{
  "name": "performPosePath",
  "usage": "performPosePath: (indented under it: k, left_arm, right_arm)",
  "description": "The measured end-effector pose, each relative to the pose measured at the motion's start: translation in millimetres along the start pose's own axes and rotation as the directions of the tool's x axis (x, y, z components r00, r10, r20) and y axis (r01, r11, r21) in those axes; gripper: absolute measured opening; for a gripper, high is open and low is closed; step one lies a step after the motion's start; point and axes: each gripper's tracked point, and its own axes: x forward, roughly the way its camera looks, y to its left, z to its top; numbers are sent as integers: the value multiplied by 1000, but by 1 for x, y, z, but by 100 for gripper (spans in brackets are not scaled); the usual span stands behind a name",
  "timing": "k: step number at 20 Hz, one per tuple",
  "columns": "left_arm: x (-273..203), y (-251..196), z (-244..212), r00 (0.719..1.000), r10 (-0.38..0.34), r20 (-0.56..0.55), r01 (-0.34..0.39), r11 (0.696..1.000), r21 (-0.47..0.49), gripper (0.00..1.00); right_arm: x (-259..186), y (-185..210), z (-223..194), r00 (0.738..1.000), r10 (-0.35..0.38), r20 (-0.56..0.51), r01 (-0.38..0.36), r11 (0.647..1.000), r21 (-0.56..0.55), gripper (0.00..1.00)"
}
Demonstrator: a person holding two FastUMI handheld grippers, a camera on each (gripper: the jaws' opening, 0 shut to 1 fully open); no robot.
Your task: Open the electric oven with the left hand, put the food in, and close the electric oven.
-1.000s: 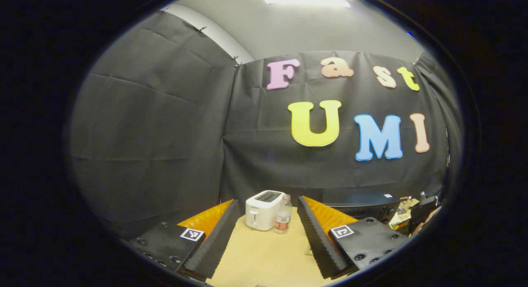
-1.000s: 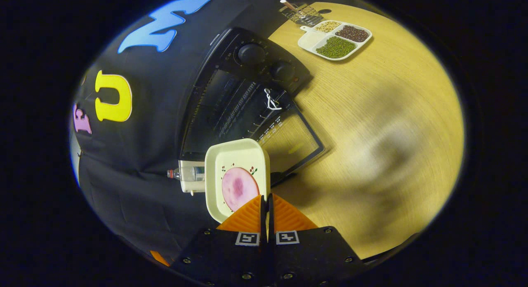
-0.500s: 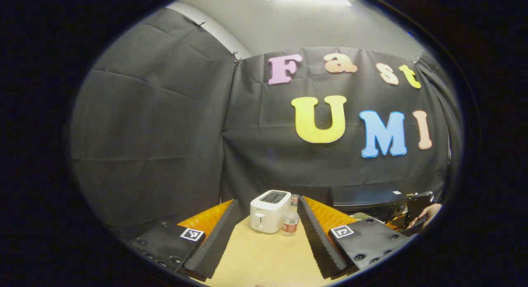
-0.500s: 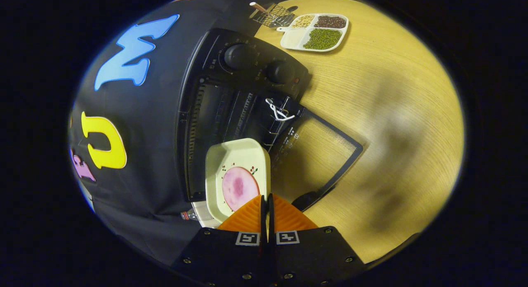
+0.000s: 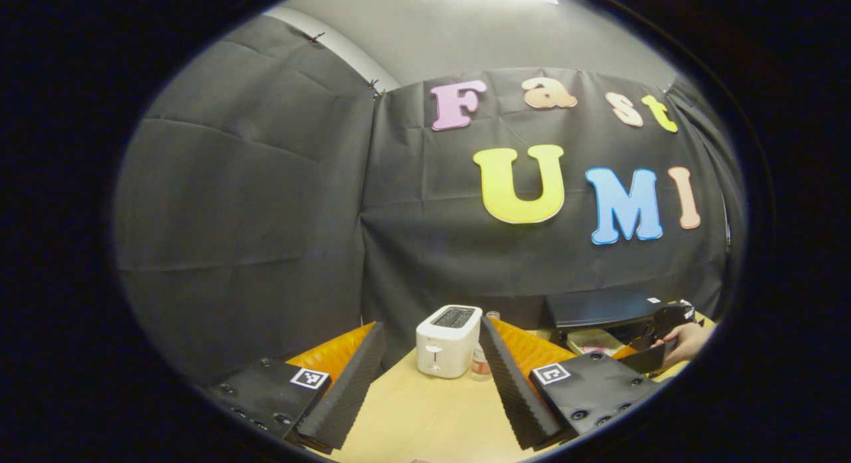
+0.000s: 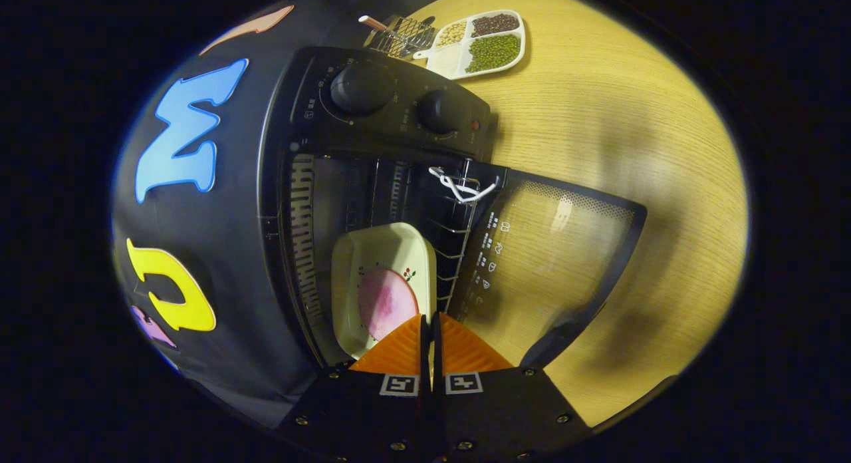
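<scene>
The black electric oven (image 6: 372,124) stands with its glass door (image 6: 558,250) folded down flat onto the table. My right gripper (image 6: 427,318) is shut on the near rim of a cream square plate (image 6: 379,250) that carries a pink slice of food (image 6: 385,300). The plate hangs at the oven's mouth, over the wire rack (image 6: 459,230). In the left gripper view my left gripper (image 5: 432,324) is open with nothing between its fingers, well left of the oven (image 5: 598,308). Far right in that view, a hand (image 5: 681,340) holds the other gripper by the plate (image 5: 590,341).
A white toaster (image 5: 447,340) and a small bottle (image 5: 480,368) stand ahead of the left gripper on the wooden table (image 5: 425,416). Beyond the oven lie a divided tray of beans (image 6: 479,42) and a wire strainer (image 6: 399,34). Two knobs (image 6: 359,87) sit on the oven's panel.
The right gripper has carried the plate forward, from in front of the oven to its mouth over the rack. The left gripper stays open; its view has drifted slightly.
</scene>
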Motion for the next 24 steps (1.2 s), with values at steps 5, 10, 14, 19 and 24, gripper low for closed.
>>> performPosePath:
  k: [5,10,14,19,24]
  left_arm:
    - [4,15,-4,999,30,-13,-30,999,20,100]
    - [1,16,-6,999,43,-19,-43,999,20,100]
    - [-4,9,-7,999,40,-21,-40,999,12,95]
    - [-7,-22,-6,1000,-5,-14,5,1000,6,90]
    - [-12,-73,-10,996,-85,-23,84,996,-28,100]
  right_arm:
    - [18,9,14,997,1,76,-5,999,51,1]
    - [28,24,17,996,49,73,-55,995,82,7]
    - [21,34,13,993,118,23,-119,990,75,21]
    - [-9,35,13,987,159,-27,-160,986,-47,89]
    - [-53,19,29,989,147,-32,-151,969,-194,97]
